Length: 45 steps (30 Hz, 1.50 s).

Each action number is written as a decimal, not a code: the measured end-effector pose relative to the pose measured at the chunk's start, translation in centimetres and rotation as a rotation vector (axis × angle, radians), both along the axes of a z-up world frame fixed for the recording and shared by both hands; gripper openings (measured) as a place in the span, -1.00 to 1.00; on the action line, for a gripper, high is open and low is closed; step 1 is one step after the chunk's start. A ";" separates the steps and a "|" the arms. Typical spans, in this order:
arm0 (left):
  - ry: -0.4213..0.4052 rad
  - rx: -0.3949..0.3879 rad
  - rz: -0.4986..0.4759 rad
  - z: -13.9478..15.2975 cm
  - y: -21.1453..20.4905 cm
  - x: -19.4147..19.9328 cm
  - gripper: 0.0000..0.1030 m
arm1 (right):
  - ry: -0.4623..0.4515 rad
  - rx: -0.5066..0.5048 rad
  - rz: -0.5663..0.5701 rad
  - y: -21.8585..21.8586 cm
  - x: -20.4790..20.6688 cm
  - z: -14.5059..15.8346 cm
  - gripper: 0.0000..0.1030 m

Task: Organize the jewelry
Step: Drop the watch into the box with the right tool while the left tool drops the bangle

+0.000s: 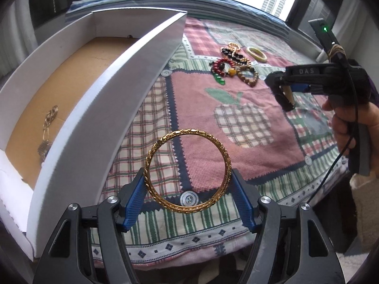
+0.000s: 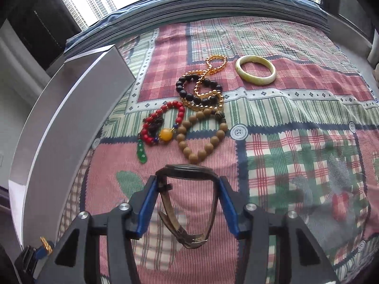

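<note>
Left wrist view, bottom centre: left tongs (image 1: 188, 188) clamped on gold bangle (image 1: 188, 170), blue pads (image 1: 135, 201) pressing its two sides, ring held upright above patchwork cloth (image 1: 236, 127). Left of frame: white box (image 1: 132, 90), open top, brown cardboard floor, gold chain piece (image 1: 48, 127) lying inside near lower left. Right of frame: right tongs (image 1: 287, 97) seen side-on, held by a hand (image 1: 348, 123), dark strap between the tips. Upper centre: heap of bead bracelets on cloth, well apart from box.

Right wrist view, bottom centre: right tongs (image 2: 188, 189) gripping brown-strapped wristwatch (image 2: 189, 172), pads on either side of the case, strap (image 2: 187, 227) hanging in a loop toward lower frame. Just beyond watch: tan wooden bead bracelet (image 2: 203, 142). Left of that: red bead bracelet (image 2: 163, 123) with yellow bead and green pendant (image 2: 142, 152). Farther up: black bead bracelet (image 2: 199, 90) tangled with amber bead strand (image 2: 213, 71). Upper right of heap, apart: pale jade bangle (image 2: 255, 69). Left edge: box wall curving up. Far top: window, tower blocks outside. Bottom left corner: sliver of gold bangle in left tongs.
</note>
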<state>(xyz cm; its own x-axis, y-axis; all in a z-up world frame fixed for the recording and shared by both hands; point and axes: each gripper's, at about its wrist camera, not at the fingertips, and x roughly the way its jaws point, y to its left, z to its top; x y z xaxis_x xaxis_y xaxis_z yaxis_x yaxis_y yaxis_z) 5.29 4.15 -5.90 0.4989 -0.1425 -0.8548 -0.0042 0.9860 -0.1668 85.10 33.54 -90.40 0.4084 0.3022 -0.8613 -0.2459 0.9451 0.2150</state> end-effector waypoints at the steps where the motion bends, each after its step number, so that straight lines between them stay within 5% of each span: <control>1: -0.008 -0.015 -0.005 0.7 0.2 -0.1 0.35 | 0.002 0.001 0.028 0.3 -0.7 0.3 0.01; 8: -0.094 -0.079 0.082 7.4 5.9 -1.5 0.35 | -0.088 0.114 0.216 4.8 -4.8 6.2 0.01; 13: -0.136 0.018 0.239 9.9 12.3 -1.1 0.35 | -0.170 0.212 0.352 11.0 -6.0 11.2 0.01; 19: -0.054 0.075 0.343 7.0 17.5 2.5 0.35 | -0.213 0.215 0.489 21.5 -5.0 12.3 0.01; 27: 0.050 0.081 0.368 1.9 18.8 5.4 0.43 | -0.182 0.105 0.527 29.8 -1.2 7.8 0.04; 30: 0.034 0.116 0.385 1.8 18.6 5.1 0.77 | -0.179 0.115 0.523 30.1 -0.4 7.2 0.16; 38: -0.074 0.136 0.408 4.8 16.7 1.5 0.86 | -0.327 0.135 0.461 24.7 -4.0 11.7 0.25; 45: -0.127 0.050 0.339 6.7 12.0 -0.4 0.89 | -0.367 0.085 0.422 17.6 -8.7 12.2 0.25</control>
